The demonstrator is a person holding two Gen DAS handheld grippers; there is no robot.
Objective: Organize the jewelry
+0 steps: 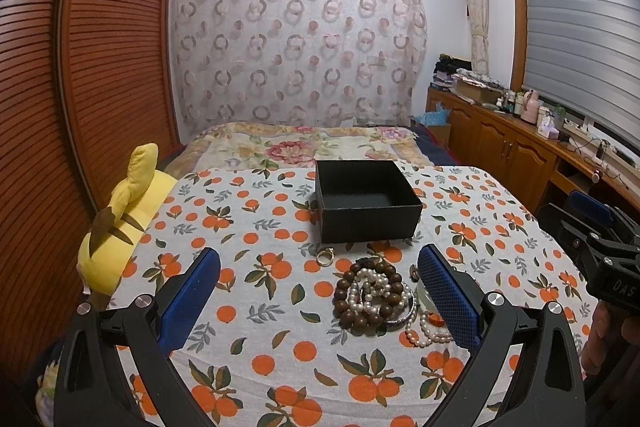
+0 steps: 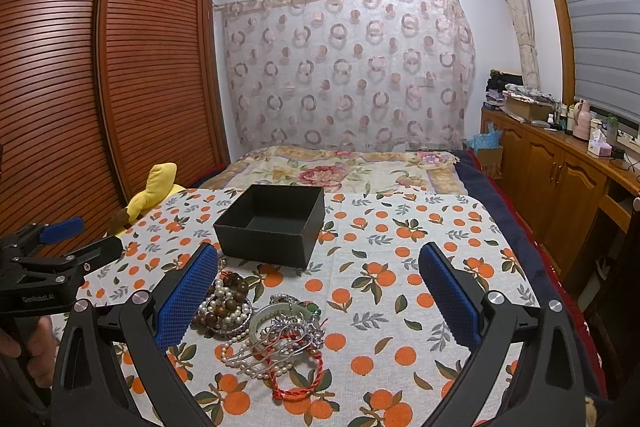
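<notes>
A black open box (image 1: 368, 201) (image 2: 272, 223) stands empty on the orange-print cloth. In front of it lies a heap of jewelry: a brown wooden bead bracelet (image 1: 370, 297) (image 2: 232, 291) tangled with white pearl strands (image 1: 424, 335) (image 2: 244, 359), a pale bangle (image 2: 264, 319), a red cord bracelet (image 2: 300, 379) and a small gold ring (image 1: 326, 257). My left gripper (image 1: 320, 291) is open, its right finger beside the heap. My right gripper (image 2: 318, 291) is open, with the heap close to its left finger. Each gripper also shows at the other view's edge, at the right in the left wrist view (image 1: 600, 239) and at the left in the right wrist view (image 2: 52, 247).
A yellow plush toy (image 1: 120, 223) (image 2: 156, 191) lies at the cloth's left edge. A slatted wooden wardrobe (image 2: 100, 75) stands on the left, wooden cabinets (image 2: 560, 179) with clutter on the right, a floral bedspread (image 1: 296, 145) beyond the box.
</notes>
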